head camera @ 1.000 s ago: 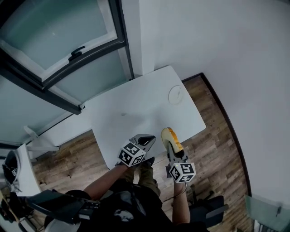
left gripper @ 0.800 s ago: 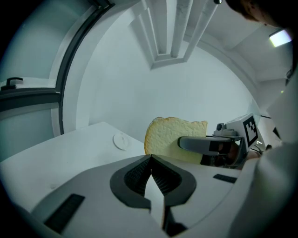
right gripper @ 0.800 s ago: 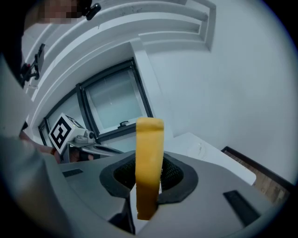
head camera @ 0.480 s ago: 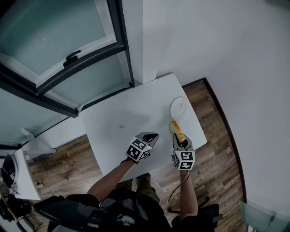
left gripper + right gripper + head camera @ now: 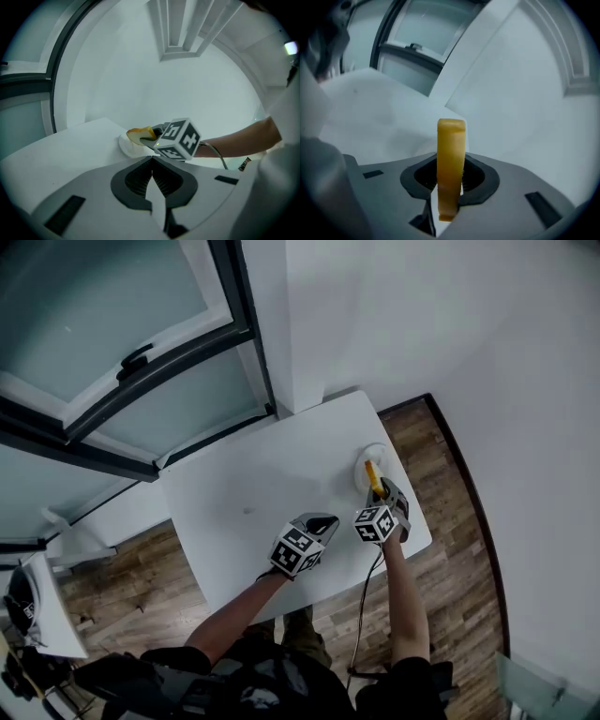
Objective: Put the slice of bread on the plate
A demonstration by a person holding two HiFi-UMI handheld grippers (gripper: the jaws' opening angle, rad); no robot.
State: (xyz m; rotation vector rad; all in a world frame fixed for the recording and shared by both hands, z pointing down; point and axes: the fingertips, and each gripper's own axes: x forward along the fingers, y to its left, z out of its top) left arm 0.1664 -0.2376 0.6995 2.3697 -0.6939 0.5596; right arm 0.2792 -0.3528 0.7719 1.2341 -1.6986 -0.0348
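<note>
The slice of bread [image 5: 450,168], yellow-brown and seen edge-on, stands upright between the jaws of my right gripper [image 5: 449,187], which is shut on it. In the head view the bread [image 5: 373,477] hangs over the small white plate [image 5: 365,462] near the table's right edge. The left gripper view shows the bread [image 5: 139,135] just above the plate [image 5: 127,146], with the right gripper's marker cube behind it. My left gripper [image 5: 152,180] has its jaws together with nothing between them. It hovers over the table to the left of the right gripper [image 5: 380,498].
The white table [image 5: 244,493] stands in a corner against a white wall and a dark-framed window [image 5: 141,352]. Wooden floor [image 5: 459,521] lies to the right and in front. The person's arms reach in from the bottom of the head view.
My right gripper has carried the bread from the table's near edge out over the plate and rolled it onto its edge. The left gripper has moved forward a little over the table.
</note>
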